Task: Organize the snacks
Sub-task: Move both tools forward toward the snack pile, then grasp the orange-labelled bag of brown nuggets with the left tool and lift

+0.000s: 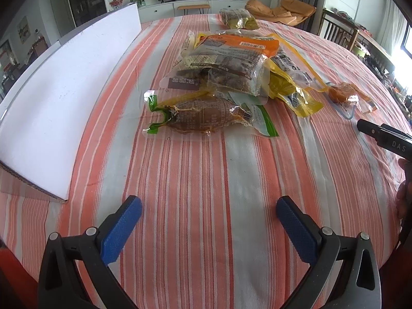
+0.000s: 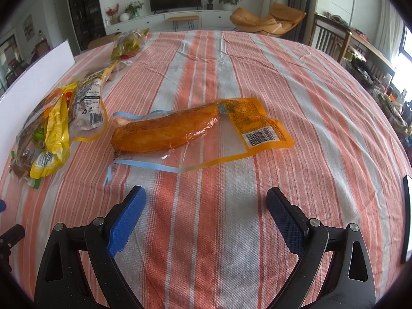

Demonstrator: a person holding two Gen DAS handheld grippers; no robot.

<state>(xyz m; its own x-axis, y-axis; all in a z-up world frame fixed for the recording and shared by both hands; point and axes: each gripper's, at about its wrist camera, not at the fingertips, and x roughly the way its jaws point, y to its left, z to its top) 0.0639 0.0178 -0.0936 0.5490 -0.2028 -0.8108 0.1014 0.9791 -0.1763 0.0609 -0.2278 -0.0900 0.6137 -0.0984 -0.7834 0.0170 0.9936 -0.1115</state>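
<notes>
A heap of snack packets [image 1: 231,59] lies mid-table on the striped cloth. Nearest is a green-edged pack of brown meat [image 1: 203,116], well ahead of my left gripper [image 1: 208,206], which is open and holds nothing. In the right wrist view an orange vacuum pack [image 2: 180,128] with a barcode lies alone, just ahead of my open right gripper [image 2: 206,195]. The same orange pack [image 1: 345,92] shows at the right of the left wrist view. The heap [image 2: 59,123] sits to the right gripper's left. One more packet [image 1: 238,18] rests at the far edge.
A white cardboard board [image 1: 64,97] lies flat along the table's left side. A black part of the other gripper [image 1: 383,136] reaches in from the right of the left wrist view. Chairs [image 2: 332,38] stand beyond the far right edge.
</notes>
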